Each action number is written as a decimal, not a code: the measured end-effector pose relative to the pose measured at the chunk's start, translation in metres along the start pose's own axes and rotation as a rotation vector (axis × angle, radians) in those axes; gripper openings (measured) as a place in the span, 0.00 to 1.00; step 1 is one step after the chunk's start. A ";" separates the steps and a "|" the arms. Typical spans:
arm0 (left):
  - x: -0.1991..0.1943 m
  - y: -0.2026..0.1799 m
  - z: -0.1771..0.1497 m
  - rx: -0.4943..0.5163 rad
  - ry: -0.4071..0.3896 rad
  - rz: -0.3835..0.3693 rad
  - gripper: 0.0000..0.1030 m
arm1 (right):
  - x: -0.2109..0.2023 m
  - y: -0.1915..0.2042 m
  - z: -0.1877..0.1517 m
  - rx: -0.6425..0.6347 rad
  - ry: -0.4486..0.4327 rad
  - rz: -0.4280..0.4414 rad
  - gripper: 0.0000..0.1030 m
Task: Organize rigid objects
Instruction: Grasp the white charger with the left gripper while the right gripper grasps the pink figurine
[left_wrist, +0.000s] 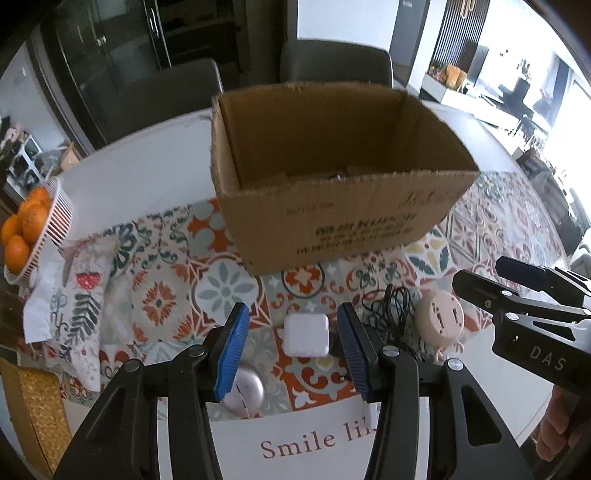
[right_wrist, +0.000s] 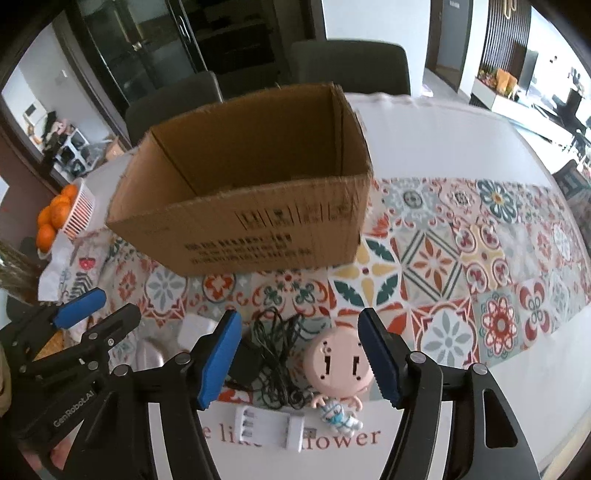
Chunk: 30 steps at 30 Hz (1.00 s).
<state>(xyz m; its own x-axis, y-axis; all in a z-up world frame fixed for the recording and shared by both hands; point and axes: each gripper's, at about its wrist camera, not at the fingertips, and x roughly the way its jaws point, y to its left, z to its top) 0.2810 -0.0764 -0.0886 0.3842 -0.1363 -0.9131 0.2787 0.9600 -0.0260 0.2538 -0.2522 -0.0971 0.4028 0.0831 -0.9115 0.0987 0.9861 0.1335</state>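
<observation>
A: Cardboard box (left_wrist: 325, 177) is my landmark, open-topped on the bench (right_wrist: 461, 147). Just in front of it lie the small things still to go in: a white cube adapter (left_wrist: 306, 334), a black charger with tangled cord (right_wrist: 273, 362), a pink big-headed figurine (right_wrist: 338, 365), a white battery charger (right_wrist: 269, 430) and a silvery mouse (left_wrist: 245, 391), nearest to me.

B: And your jaws?

A: Both sets open, holding nothing. My left gripper (left_wrist: 291, 350) hangs over the cube adapter, with the adapter showing between its blue pads. My right gripper (right_wrist: 301, 360) straddles the figurine's head without touching it.

B: So which step?

A: The reach for a first pick, I judge. Next I need to lower each onto its item, close squarely, then lift over the box's near wall.

B: Surroundings?

A: A patterned tile-print cloth (right_wrist: 480, 258) under the box, a basket of oranges (left_wrist: 26, 229) off to its left, dark chairs (right_wrist: 351, 66) behind it.
</observation>
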 end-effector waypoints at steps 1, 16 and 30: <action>0.004 0.000 0.000 -0.001 0.017 -0.009 0.47 | 0.003 -0.001 -0.001 0.006 0.017 -0.004 0.65; 0.056 -0.004 -0.005 0.020 0.156 0.003 0.50 | 0.042 -0.016 -0.006 0.048 0.165 -0.071 0.69; 0.087 -0.013 -0.003 0.011 0.220 0.008 0.50 | 0.072 -0.033 -0.012 0.115 0.259 -0.088 0.69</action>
<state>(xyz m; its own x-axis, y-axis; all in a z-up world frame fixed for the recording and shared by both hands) 0.3081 -0.0996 -0.1685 0.1854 -0.0713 -0.9801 0.2869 0.9578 -0.0154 0.2683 -0.2773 -0.1721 0.1441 0.0461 -0.9885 0.2315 0.9696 0.0790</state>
